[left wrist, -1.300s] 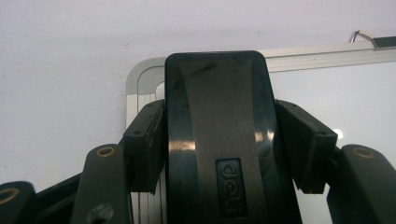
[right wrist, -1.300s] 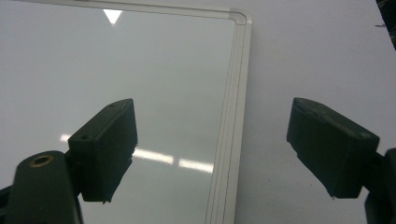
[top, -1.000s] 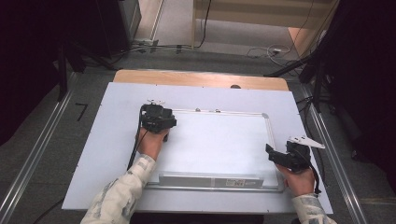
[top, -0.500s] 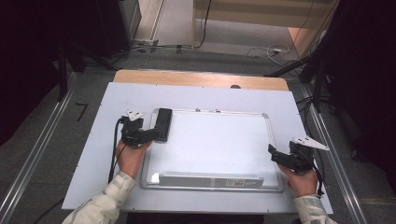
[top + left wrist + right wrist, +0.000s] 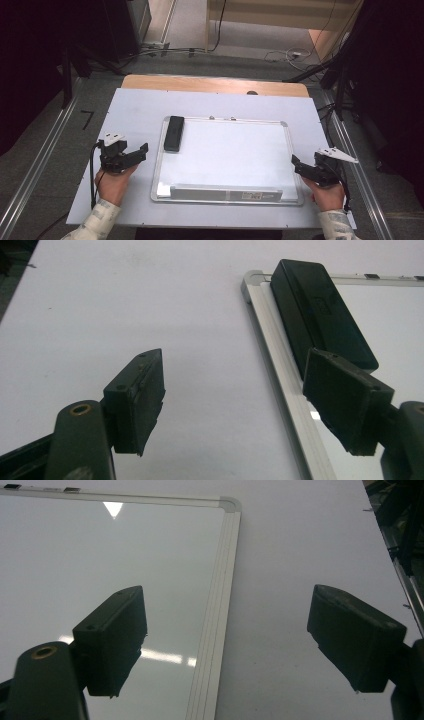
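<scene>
The jaws of the left gripper stand spread and empty, having just been opening, just left of the whiteboard on the white surface. The black eraser lies flat at the board's far left corner, likely parked there. The right gripper, jaws also spread, straddles the board's right edge, perhaps to steady it

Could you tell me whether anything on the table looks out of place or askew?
Nothing stands out. The whiteboard lies flat and square on the table, and the black eraser rests neatly along its left edge.
</scene>
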`<state>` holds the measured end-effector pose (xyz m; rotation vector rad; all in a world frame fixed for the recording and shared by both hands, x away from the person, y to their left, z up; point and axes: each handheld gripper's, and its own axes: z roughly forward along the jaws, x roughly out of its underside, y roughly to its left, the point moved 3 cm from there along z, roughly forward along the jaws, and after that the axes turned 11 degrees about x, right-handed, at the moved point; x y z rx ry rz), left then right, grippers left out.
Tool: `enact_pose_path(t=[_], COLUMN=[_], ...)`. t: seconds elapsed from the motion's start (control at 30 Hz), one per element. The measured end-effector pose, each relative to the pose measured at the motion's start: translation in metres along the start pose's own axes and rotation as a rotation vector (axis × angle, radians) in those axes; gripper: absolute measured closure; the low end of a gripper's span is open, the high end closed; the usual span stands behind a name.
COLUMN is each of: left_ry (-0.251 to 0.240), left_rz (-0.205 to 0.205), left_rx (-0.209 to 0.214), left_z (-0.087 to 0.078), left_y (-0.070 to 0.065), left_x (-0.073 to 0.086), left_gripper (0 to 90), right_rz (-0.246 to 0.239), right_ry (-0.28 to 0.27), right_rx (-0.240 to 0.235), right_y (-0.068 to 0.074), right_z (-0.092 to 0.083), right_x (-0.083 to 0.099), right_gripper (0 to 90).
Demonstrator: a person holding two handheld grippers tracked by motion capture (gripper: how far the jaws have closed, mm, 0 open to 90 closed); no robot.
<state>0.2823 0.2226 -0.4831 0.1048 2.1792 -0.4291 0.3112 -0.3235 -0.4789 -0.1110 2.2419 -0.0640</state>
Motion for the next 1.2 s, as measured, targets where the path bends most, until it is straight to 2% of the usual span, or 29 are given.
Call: enact_pose_path(t=[0.27,0.7,1.03,1.2], left_ry=[0.004,-0.006,-0.008,0.003], left_rz=[-0.012,-0.035,-0.055,-0.073], left_rx=[-0.002,-0.049,-0.082,-0.096], left_z=[-0.011,-0.028,-0.034,-0.03], left_y=[0.005,0.022,0.034,0.04], left_x=[0.011,0.023,0.028,0.031], left_gripper=[22.6,22.5,21.4,21.4], right_rz=[0.01,0.013,0.021,0.031], right_ry=[-0.003,0.0,0.005,0.007], right_rx=[0.009,0.017,0.035,0.038], right_y=[-0.008,-0.012,-0.018,-0.022], right_z=[-0.002,-0.003,-0.005,-0.005], right_x=[0.002,0.004,0.008,0.009], right_gripper=[14.7,14.7,14.7,14.7])
